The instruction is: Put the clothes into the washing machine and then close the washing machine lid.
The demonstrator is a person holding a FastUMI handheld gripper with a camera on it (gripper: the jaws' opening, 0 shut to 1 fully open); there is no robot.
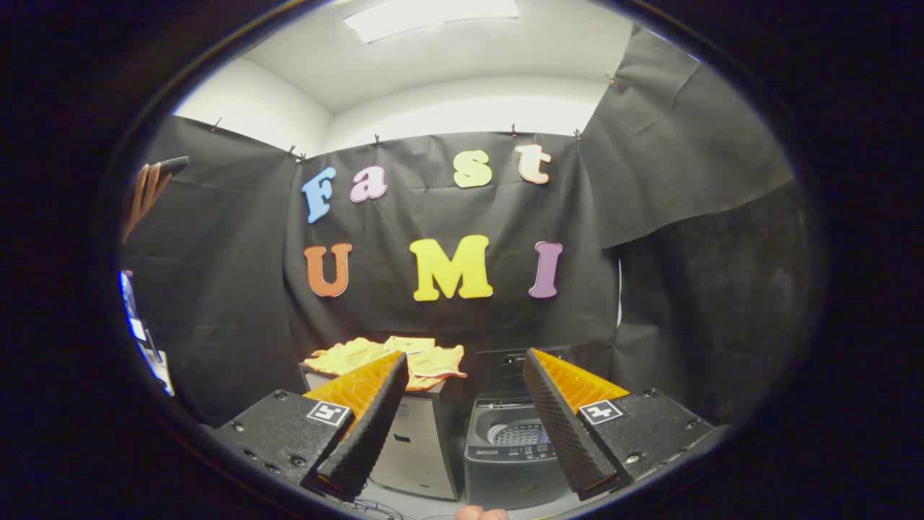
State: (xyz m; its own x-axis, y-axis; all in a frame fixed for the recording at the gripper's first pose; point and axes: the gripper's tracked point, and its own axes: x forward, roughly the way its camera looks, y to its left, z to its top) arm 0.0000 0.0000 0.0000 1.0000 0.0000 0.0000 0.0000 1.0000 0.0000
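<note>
Hovering claw: the gripper point(462, 383) was held well back from the work, its two fingers spread wide apart and grasping nothing.
Fingertip at the lower edge: part of a person's finger point(480, 513) showed just below the gap between the fingers.
Washing machine: a small top-loading washing machine point(509, 462) stood on the floor beyond the fingers, seen through the gap and partly behind the right finger; its perforated drum point(516, 433) lay exposed.
Lid: the washing machine lid point(514, 370) stood raised behind the drum, dark against the dark wall, so its exact tilt could not be told.
Clothes: yellow and orange clothes point(404, 357) lay in a loose heap on a pale cabinet point(419, 448) just beside the machine, partly hidden by the left finger.
Risk, grasp: a pinch on one fold would probably lift only part of the heap and leave pieces behind.
Risk, transfer: trailing cloth might drape over the drum rim and hinder the lid's closing.
Risk, lid: a careless approach might knock the raised lid down before loading.
</note>
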